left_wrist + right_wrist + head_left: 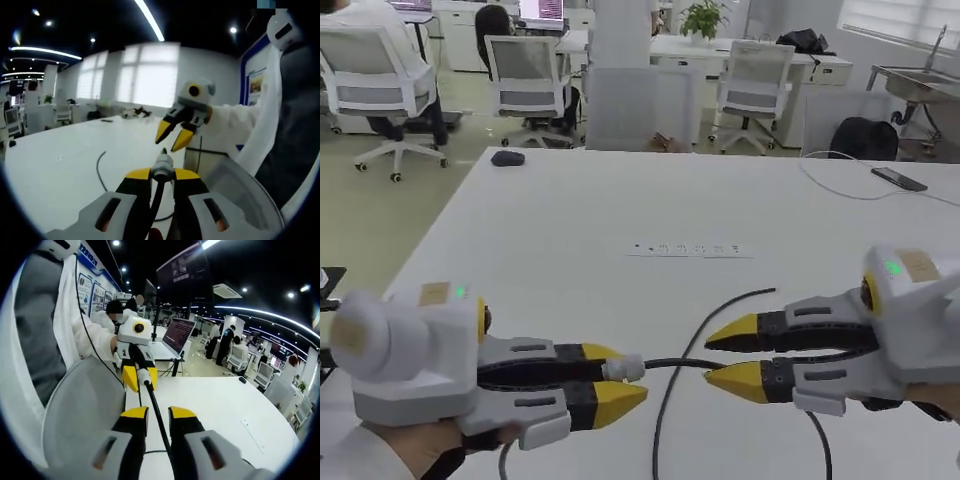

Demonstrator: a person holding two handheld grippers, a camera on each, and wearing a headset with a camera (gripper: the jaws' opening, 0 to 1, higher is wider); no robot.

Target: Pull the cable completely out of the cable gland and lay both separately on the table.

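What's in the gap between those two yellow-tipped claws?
Head view: a stretch of black cable, running from the white cable gland in the left gripper into the open jaws of the right gripper.

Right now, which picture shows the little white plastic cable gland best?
The head view: the small white plastic cable gland sits side-on, black cable leaving it. The left gripper view shows it end-on between the jaws; the right gripper view, small and far.

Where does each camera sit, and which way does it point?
Head view: on the headset, looking down at the table, left gripper and right gripper; a hand shows.
Left gripper view: on the left gripper, facing the right one; a white sleeve shows.
Right gripper view: on the right gripper, facing the left one; white sleeve too.
Shared: the cable gland and cable.
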